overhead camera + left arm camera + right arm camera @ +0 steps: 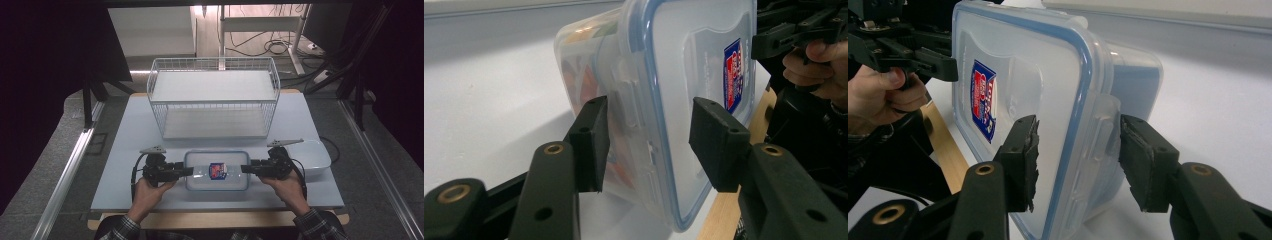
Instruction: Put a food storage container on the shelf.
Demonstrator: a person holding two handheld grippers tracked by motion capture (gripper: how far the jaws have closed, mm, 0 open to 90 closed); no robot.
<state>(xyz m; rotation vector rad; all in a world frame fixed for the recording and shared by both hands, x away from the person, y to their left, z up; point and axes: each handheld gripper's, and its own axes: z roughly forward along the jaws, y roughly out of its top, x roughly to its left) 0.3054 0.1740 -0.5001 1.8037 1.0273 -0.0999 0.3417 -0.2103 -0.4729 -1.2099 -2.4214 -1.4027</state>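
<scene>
A clear plastic container with a blue-rimmed lid and a red and blue label lies near the front edge of the white table. My left gripper holds its left end and my right gripper its right end. In the left gripper view the jaws of the left gripper clamp the container across lid and base at a latch. In the right gripper view the right gripper clamps the other latch end of the container the same way. Coloured contents show faintly through the wall.
A white wire basket stands at the back of the table, right behind the container. A white shallow dish sits close to the right hand. The wooden table edge runs along the front. Cables lie on the floor beyond.
</scene>
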